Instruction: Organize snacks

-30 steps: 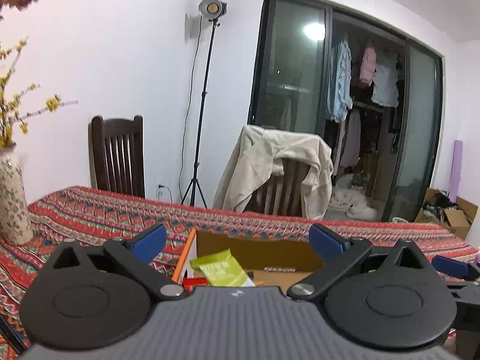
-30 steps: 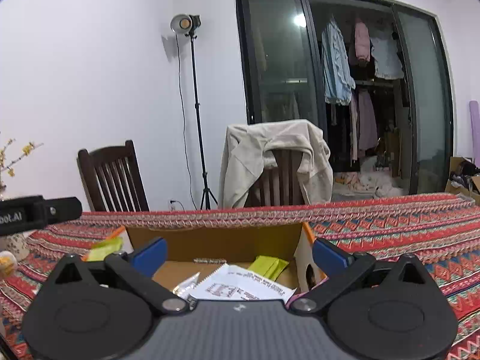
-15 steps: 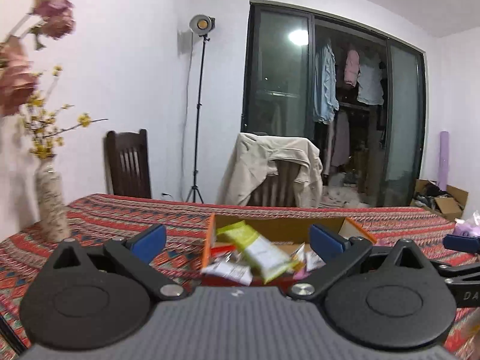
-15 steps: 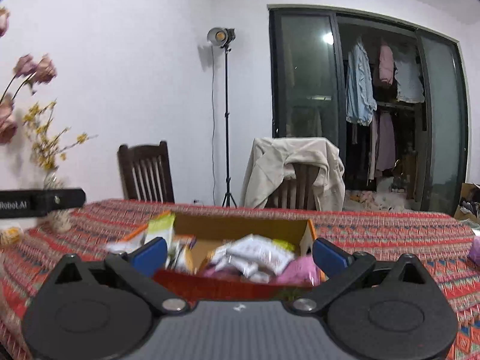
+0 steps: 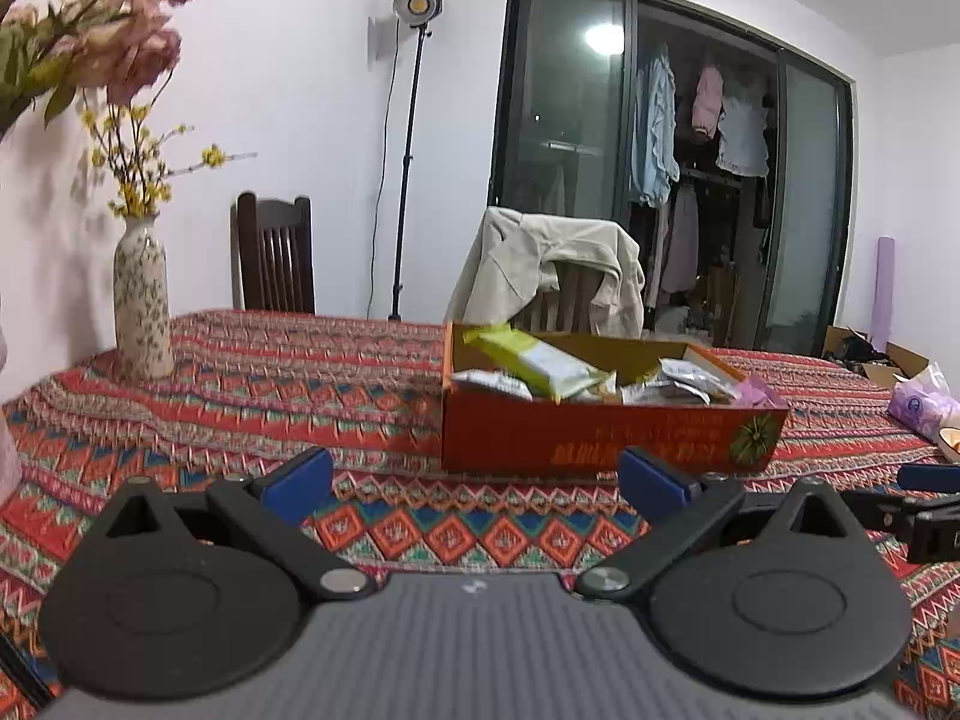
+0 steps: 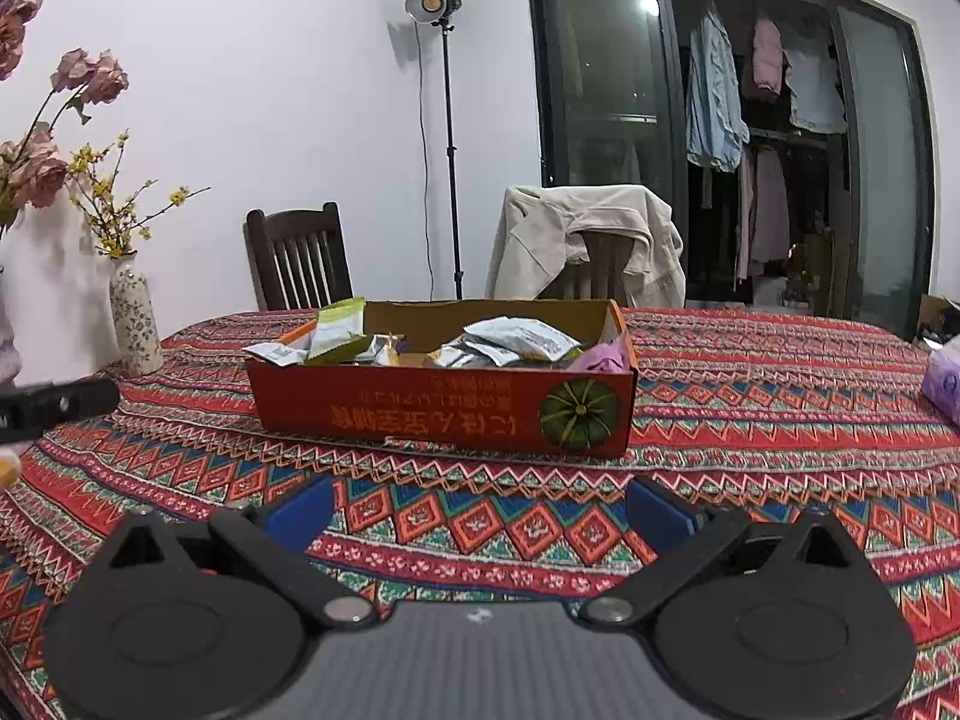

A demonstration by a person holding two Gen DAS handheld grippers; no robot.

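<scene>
A red cardboard box (image 5: 606, 435) (image 6: 444, 414) with a green pumpkin print sits on the patterned tablecloth, filled with snack packets. A green and white packet (image 5: 534, 360) (image 6: 339, 327) leans at its left end, silver packets (image 6: 519, 339) lie in the middle and a pink one (image 6: 600, 357) at its right end. My left gripper (image 5: 474, 480) is open and empty, a short way in front of the box. My right gripper (image 6: 480, 501) is also open and empty, further back from the box.
A patterned vase (image 5: 141, 294) (image 6: 135, 324) with yellow sprigs stands at the table's left. Pink flowers (image 5: 120, 30) hang close on the left. A purple tissue pack (image 5: 921, 405) (image 6: 942, 381) lies at the right. Two chairs (image 6: 300, 258) stand behind the table.
Both grippers have pulled back from above the box toward the near side of the table. The box now lies fully ahead of them with bare cloth between the fingers.
</scene>
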